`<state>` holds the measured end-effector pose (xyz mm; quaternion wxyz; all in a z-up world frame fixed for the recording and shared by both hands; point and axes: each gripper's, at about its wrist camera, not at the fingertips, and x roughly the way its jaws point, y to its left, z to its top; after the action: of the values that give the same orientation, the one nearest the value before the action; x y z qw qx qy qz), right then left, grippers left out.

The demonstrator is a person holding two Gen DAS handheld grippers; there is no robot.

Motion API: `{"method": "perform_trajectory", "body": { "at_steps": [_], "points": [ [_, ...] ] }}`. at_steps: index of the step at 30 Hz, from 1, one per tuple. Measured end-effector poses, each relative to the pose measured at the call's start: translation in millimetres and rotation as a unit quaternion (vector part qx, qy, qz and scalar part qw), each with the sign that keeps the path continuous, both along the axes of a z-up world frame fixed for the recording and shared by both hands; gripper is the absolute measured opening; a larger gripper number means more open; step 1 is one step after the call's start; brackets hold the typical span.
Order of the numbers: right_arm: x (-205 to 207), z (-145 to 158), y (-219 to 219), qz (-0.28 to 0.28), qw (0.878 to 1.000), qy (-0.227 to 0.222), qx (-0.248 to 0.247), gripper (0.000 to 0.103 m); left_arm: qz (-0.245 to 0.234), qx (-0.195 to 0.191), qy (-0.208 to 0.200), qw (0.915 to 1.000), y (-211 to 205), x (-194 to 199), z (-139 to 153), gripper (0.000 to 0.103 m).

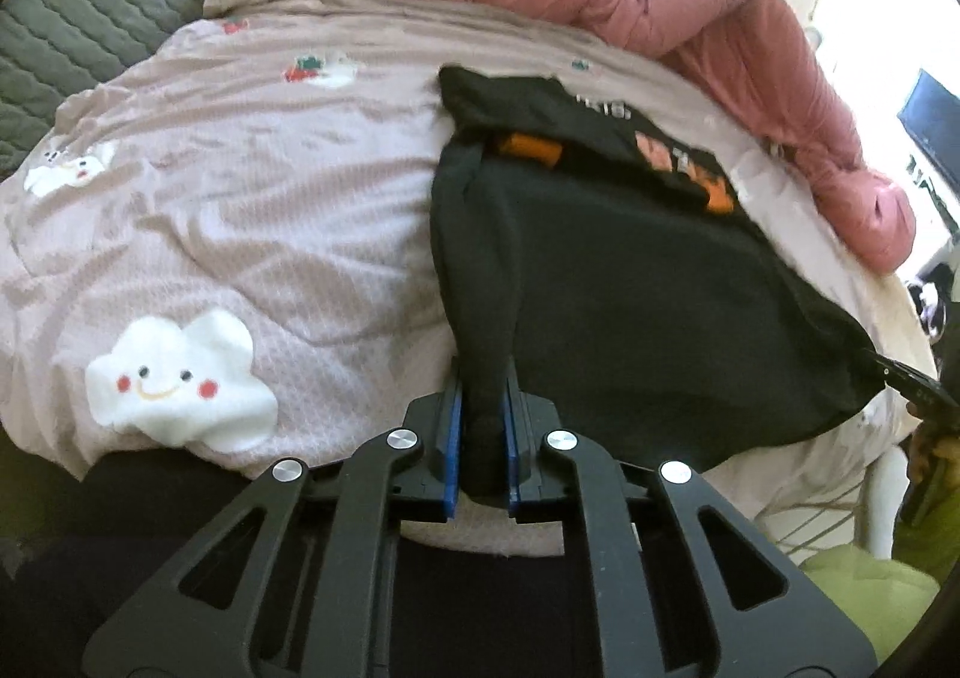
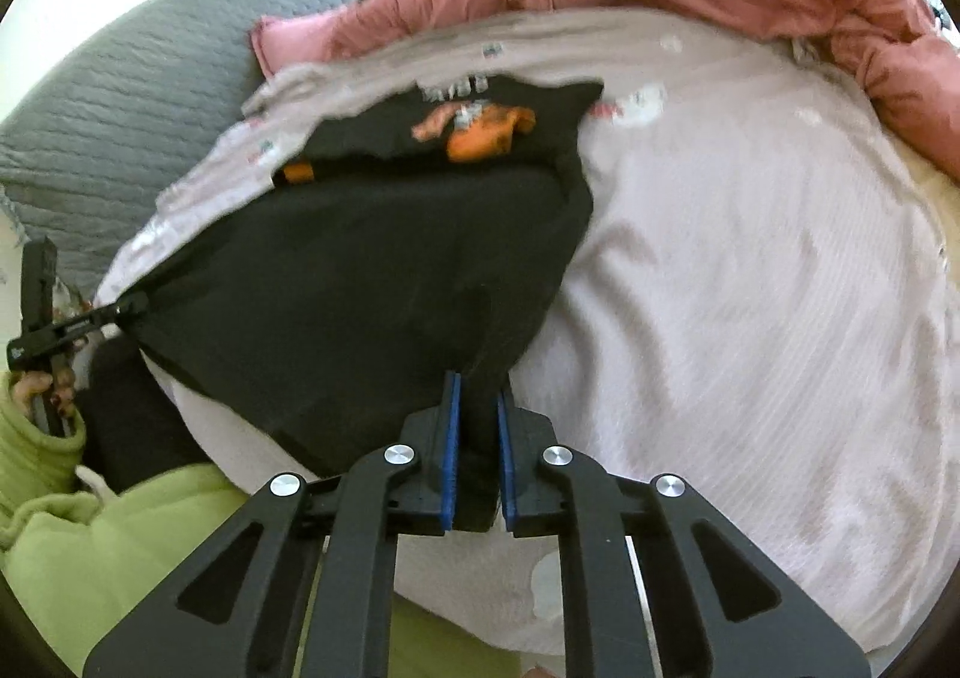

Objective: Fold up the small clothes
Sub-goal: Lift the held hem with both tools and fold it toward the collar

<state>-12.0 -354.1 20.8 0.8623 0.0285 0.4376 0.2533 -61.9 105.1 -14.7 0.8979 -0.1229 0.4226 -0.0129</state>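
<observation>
A small black garment (image 1: 648, 306) with orange print lies on the pale pink bedspread (image 1: 270, 222). Its near edge is lifted and stretched between both grippers. My left gripper (image 1: 485, 378) is shut on the garment's left corner. My right gripper (image 2: 477, 384) is shut on the other near corner of the black garment (image 2: 372, 270). Each gripper shows at the edge of the other's view: the right one (image 1: 900, 378) and the left one (image 2: 90, 318). The orange print (image 2: 480, 132) sits on the far part that rests on the bed.
A pink quilt (image 1: 690, 12) is bunched along the far side of the bed. A grey quilted headboard or cushion (image 1: 78, 12) stands at the far left. A white cloud patch (image 1: 180, 378) is on the bedspread (image 2: 750, 270). The person's green sleeve (image 2: 90, 546) is near.
</observation>
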Motion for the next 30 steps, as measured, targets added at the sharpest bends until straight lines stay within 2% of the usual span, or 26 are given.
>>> {"method": "perform_trajectory", "body": {
  "at_steps": [3, 9, 15, 19, 30],
  "points": [
    [5, 11, -6, -0.001, 1.0, -0.014, 0.023, 0.009, 0.009, -0.015, -0.009, 0.9998, 6, 2, 8, 0.004],
    [18, 23, -8, -0.001, 0.998, -0.037, 0.046, 0.008, 0.024, -0.019, -0.032, 0.999, 13, 12, 32, 0.004],
    [36, 35, -8, -0.007, 0.996, -0.055, 0.069, 0.008, 0.037, -0.007, -0.049, 0.9981, 14, 33, 56, 0.004],
    [49, 39, -7, -0.015, 0.995, -0.066, 0.078, 0.008, 0.042, 0.0, -0.05, 0.9979, 14, 46, 59, 0.004],
    [85, 47, -9, -0.041, 0.991, -0.094, 0.084, 0.008, 0.066, -0.013, -0.054, 0.9963, 25, 86, 64, 0.004]
  ]
}}
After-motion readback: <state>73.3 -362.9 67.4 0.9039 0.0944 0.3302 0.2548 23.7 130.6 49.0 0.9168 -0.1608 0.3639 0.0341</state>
